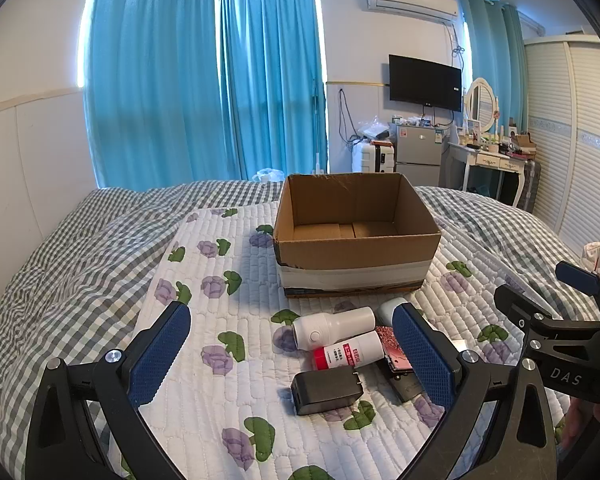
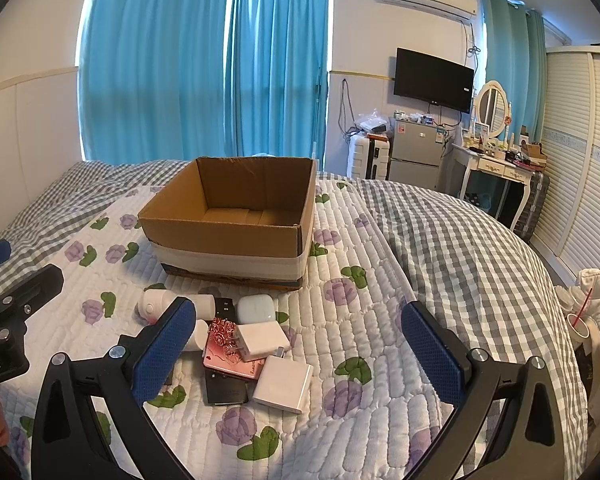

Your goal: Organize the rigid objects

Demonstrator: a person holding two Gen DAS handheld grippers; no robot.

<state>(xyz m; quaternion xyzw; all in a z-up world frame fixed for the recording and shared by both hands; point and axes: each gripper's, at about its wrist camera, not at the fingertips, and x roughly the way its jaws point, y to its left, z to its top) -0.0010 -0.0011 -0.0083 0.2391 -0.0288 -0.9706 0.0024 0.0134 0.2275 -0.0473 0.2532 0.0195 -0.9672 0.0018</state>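
Left wrist view: left gripper [image 1: 296, 356] spread wide, holding nothing, hovering over small-item pile on white quilted floral mat [image 1: 220, 280]. Open brown cardboard box [image 1: 356, 256] sits mid-mat, toward its far edge, nothing visible inside. Just before its near wall: white cylindrical bottle [image 1: 334, 326] on its side, red-capped white tube [image 1: 348, 354] touching it, black rectangular charger [image 1: 326, 392] nearest camera. Right wrist view: right gripper [image 2: 300, 350] also spread, holding nothing. White earbud case [image 2: 255, 308], two white square plug adapters [image 2: 262, 340] [image 2: 284, 386], pink rose-print phone case [image 2: 230, 354] clustered together.
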